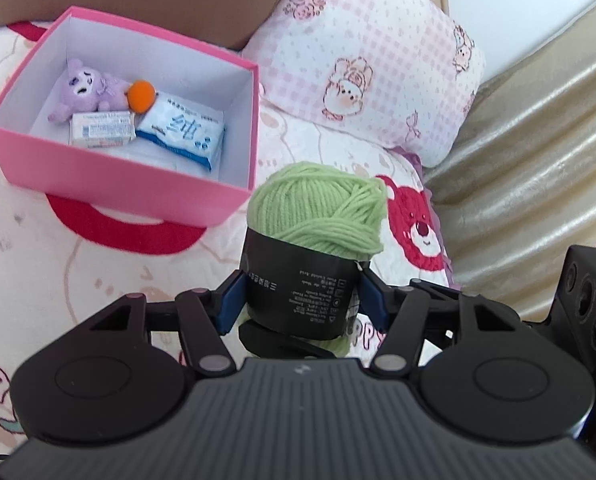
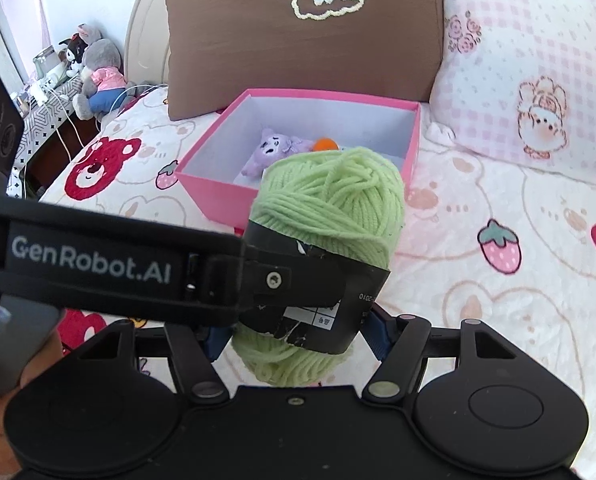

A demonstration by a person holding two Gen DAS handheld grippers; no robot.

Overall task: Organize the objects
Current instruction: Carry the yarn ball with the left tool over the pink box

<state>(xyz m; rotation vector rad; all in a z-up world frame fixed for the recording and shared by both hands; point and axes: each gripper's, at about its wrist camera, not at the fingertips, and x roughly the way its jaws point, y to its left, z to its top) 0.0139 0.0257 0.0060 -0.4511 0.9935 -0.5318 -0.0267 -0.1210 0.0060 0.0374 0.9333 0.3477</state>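
A green yarn ball point(image 1: 318, 208) with a black paper band is held above the bed. My left gripper point(image 1: 298, 304) is shut on its banded middle, blue pads on both sides. In the right wrist view the same yarn ball point(image 2: 330, 208) sits between my right gripper's fingers point(image 2: 298, 336), and the left gripper's finger point(image 2: 234, 276) crosses in from the left and presses the band. The right jaws stand close beside the yarn. A pink box point(image 1: 146, 192) lies ahead to the left, holding a purple plush bear point(image 1: 86, 88), an orange ball point(image 1: 140, 96), a tissue pack point(image 1: 182, 128) and a small carton point(image 1: 102, 130).
The bed has a bear-and-strawberry quilt point(image 2: 498, 248). A pink checked pillow point(image 1: 378, 60) and a brown cushion point(image 2: 306, 40) lie behind the box. Stuffed toys point(image 2: 98, 76) and cables sit on a side table at the far left. A gold curtain point(image 1: 538, 160) hangs to the right.
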